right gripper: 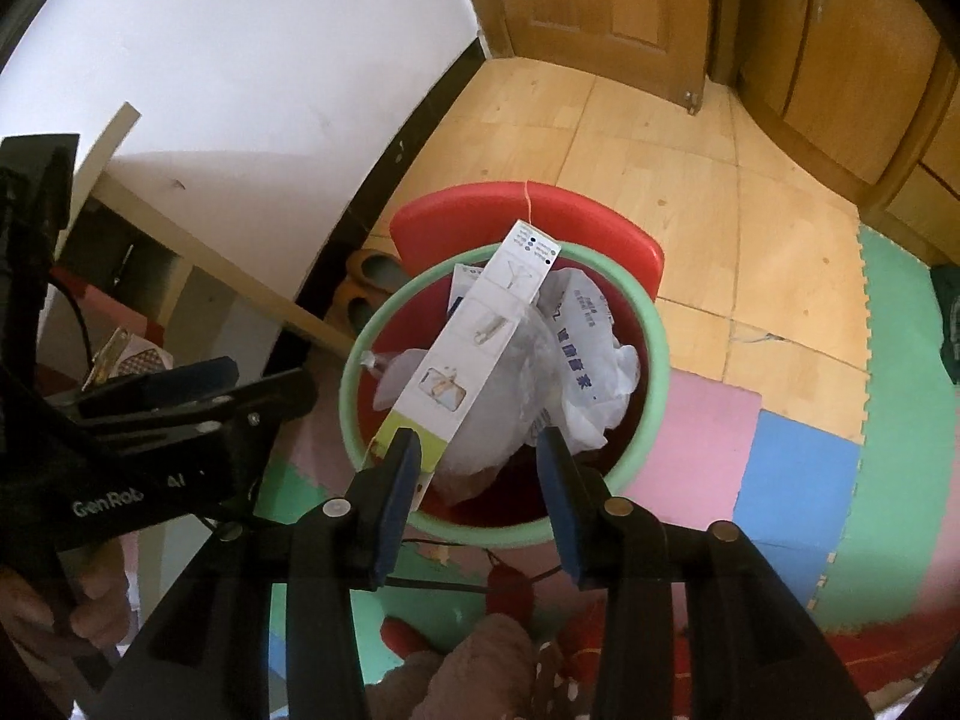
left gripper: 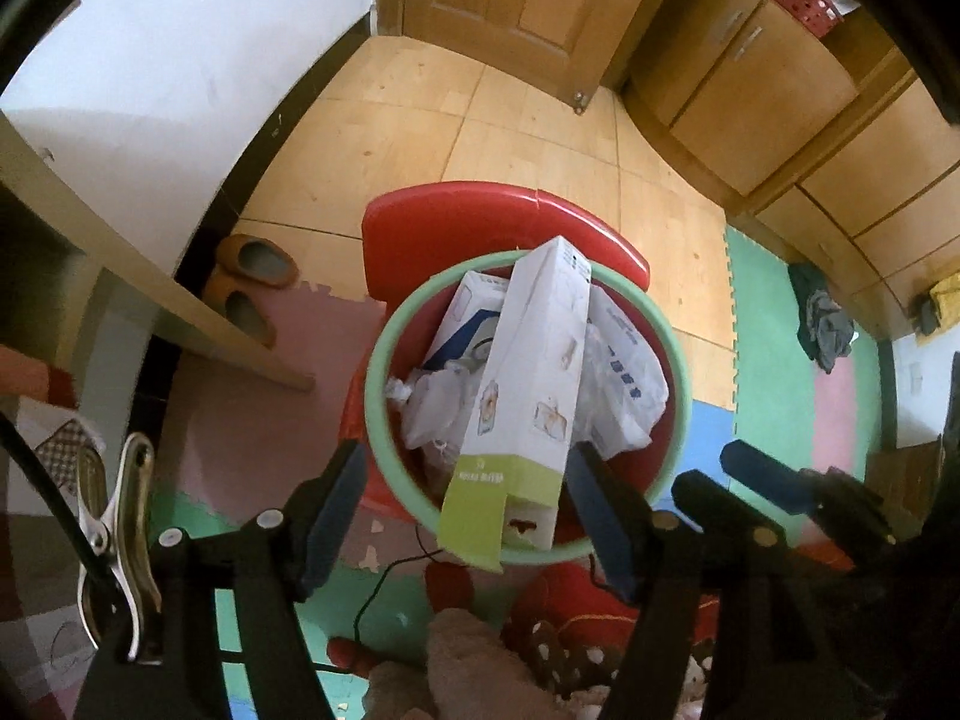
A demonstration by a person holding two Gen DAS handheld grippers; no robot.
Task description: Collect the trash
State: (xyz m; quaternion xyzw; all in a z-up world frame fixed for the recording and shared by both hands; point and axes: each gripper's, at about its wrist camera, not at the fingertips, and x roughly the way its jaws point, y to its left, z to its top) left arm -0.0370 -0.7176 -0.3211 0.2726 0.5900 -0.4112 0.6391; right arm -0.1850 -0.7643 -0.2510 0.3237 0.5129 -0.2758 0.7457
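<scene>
A red trash bin with a green rim (left gripper: 375, 372) (right gripper: 657, 360) stands on the floor below both grippers. A long white box with a green end (left gripper: 528, 372) (right gripper: 474, 330) lies slanted across its top, the green end hanging over the near rim. Under it sit crumpled plastic bags (left gripper: 624, 378) (right gripper: 588, 348) and a second white box (left gripper: 468, 312). My left gripper (left gripper: 468, 510) is open, its fingers standing either side of the box's green end without touching it. My right gripper (right gripper: 478, 492) is open above the near rim, with the box's end beside its left finger.
A red lid (left gripper: 480, 222) stands behind the bin. Brown slippers (left gripper: 252, 258) lie under a slanted wooden board by the wall. Coloured foam mats cover the near floor, with a clothes pile (left gripper: 822, 324) on the right. A plush toy (left gripper: 468, 660) and a black cable lie below the grippers.
</scene>
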